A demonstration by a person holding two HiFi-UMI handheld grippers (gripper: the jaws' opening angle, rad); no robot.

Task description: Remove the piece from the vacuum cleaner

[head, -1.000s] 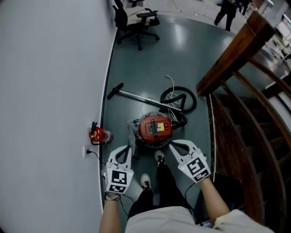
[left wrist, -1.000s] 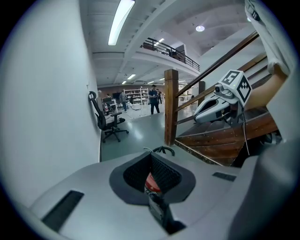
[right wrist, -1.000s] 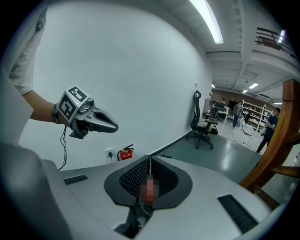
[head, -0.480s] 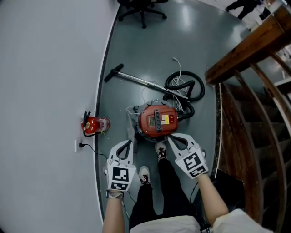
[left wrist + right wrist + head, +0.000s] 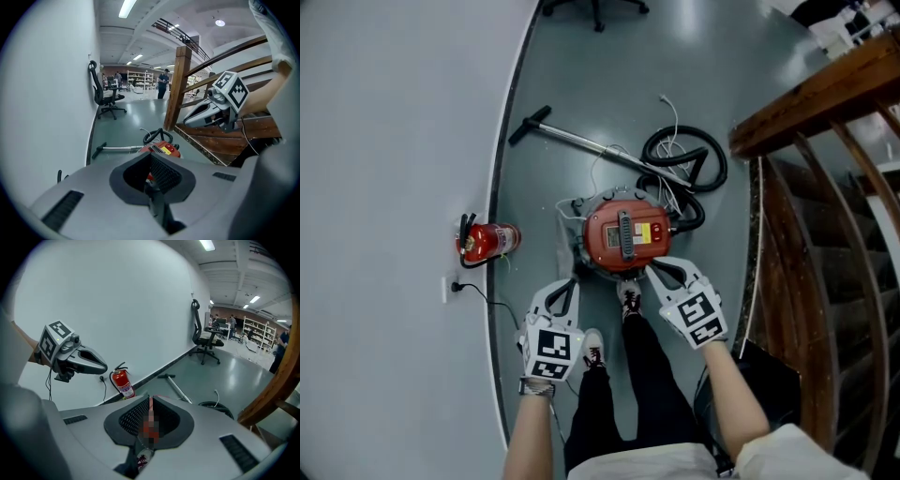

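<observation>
Nothing off yet, task looks barely begun: red vacuum cleaner (image 5: 625, 234) sits whole on the floor at frame centre, right in front of the person's shoes (image 5: 628, 302), w/ black hose (image 5: 686, 157) coiled behind it toward upper right and the long metal wand (image 5: 581, 142) lying out toward upper left. Left tool (image 5: 572, 284) hangs low by the vac's near-left edge, jaws pressed together, nothing in them. Right tool (image 5: 654, 272) sits at the near-right edge, jaws all but together, also empty; can't tell if either tip actually touches the body. So what's left, I'd say, is pretty much everything: open up, pick the part, grip, pull it free. Which part comes off isn't clear from here; hose and wand look like candidates, but that's a guess. Around: red fire extinguisher (image 5: 487, 239) by the white wall (image 5: 394, 141) at left, a plug and cord (image 5: 461, 287) just below it, office chair base (image 5: 595, 7) at top edge, wooden stair rail (image 5: 811, 103) down the right side. In the way: thin white cable (image 5: 667, 112) and the hose loops crowd the far side of the vac, stairs pinch the right, own feet close underneath
</observation>
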